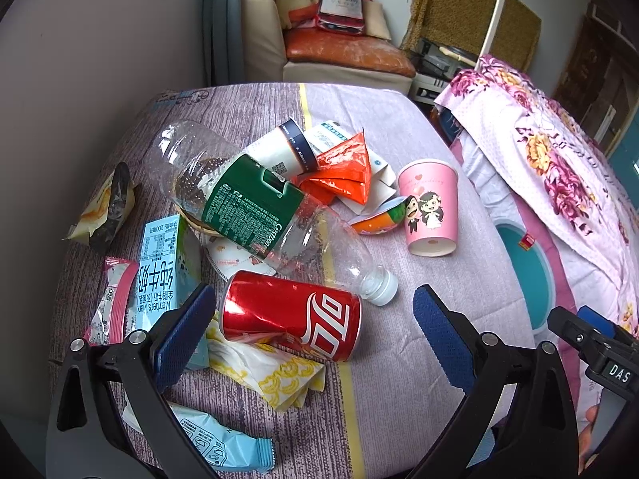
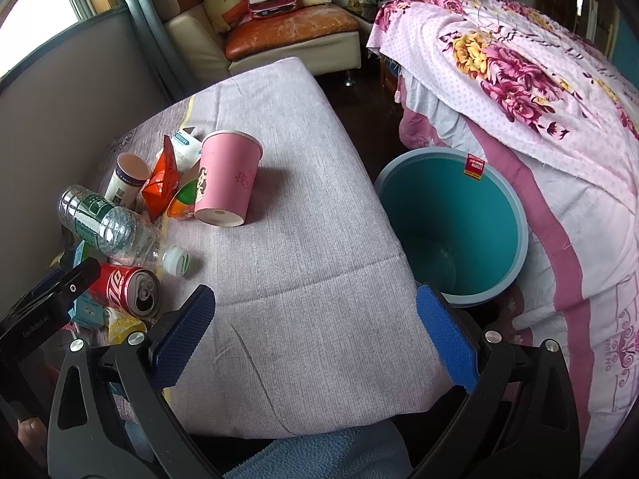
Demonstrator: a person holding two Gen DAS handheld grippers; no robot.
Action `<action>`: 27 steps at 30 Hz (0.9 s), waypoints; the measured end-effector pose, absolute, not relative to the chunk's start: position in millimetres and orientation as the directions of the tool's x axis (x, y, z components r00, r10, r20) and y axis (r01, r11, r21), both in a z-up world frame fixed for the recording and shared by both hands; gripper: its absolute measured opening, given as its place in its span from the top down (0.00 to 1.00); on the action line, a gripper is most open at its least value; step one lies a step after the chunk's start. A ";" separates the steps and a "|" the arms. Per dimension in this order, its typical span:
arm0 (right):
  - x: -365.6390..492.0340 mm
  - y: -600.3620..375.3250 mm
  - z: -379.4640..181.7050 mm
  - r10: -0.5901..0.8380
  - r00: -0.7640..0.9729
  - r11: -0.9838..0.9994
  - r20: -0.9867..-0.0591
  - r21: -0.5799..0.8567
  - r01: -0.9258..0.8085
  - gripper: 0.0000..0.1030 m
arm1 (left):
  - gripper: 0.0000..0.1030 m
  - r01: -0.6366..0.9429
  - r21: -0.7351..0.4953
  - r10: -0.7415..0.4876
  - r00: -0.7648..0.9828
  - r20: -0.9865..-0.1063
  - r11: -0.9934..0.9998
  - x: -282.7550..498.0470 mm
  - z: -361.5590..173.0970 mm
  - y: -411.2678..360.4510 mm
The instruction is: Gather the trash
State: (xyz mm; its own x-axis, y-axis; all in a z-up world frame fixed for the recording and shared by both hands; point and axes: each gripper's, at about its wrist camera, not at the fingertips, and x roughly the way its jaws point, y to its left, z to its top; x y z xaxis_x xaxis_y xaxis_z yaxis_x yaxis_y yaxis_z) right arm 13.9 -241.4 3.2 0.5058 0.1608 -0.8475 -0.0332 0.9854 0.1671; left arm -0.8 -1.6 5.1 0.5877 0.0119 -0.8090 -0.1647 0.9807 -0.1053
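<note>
On the purple cloth table [image 1: 419, 239] your trash pile sits: red cola can [image 1: 291, 315] lying just ahead of your left gripper [image 1: 315, 331], jaws apart, empty. Clear bottle [image 1: 255, 199] touches can. Your right gripper [image 2: 315, 331] spread wide, empty, near teal bin [image 2: 451, 223] beside table.

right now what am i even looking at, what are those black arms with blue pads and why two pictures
Each picture comes from a camera mounted on a hand-held gripper, looking out along its two blue-padded fingers. A person carries one per hand. The left gripper hovers over a trash pile on the cloth-covered table: a red cola can, a clear bottle, a pink paper cup, a milk carton and wrappers. The right gripper faces the teal bin beside the table. Both sets of jaws are open, holding nothing.
</note>
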 end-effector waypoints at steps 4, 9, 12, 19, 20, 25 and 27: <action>15.3 -240.4 2.4 0.163 0.501 0.985 -0.850 0.168 -0.034 0.06 | 0.04 -0.165 -0.105 0.012 0.588 -0.809 0.981 -0.6 5.0 -1.6; 16.1 -239.7 0.0 0.162 0.493 0.985 -0.855 0.168 -0.032 0.06 | 0.04 -0.163 -0.105 0.011 0.588 -0.809 0.981 -0.6 5.0 -1.8; 16.7 -239.9 -1.2 0.161 0.488 0.985 -0.858 0.168 -0.029 0.06 | 0.04 -0.164 -0.104 0.012 0.587 -0.809 0.981 -0.4 5.1 -1.9; 17.2 -238.2 -3.4 0.161 0.481 0.986 -0.862 0.165 -0.033 0.06 | 0.04 -0.165 -0.104 0.013 0.587 -0.810 0.981 -0.5 5.1 -2.1; 17.3 -237.8 -3.6 0.160 0.480 0.986 -0.862 0.164 -0.034 0.06 | 0.04 -0.164 -0.104 0.012 0.586 -0.810 0.981 -0.4 5.4 -2.3; 17.6 -236.5 -5.8 0.157 0.475 0.986 -0.866 0.161 -0.032 0.06 | 0.04 -0.164 -0.105 0.012 0.586 -0.810 0.981 -1.0 4.7 -1.8; 18.5 -236.0 -7.5 0.155 0.470 0.987 -0.869 0.159 -0.031 0.06 | 0.04 -0.163 -0.105 0.010 0.584 -0.812 0.981 -1.5 0.3 -0.4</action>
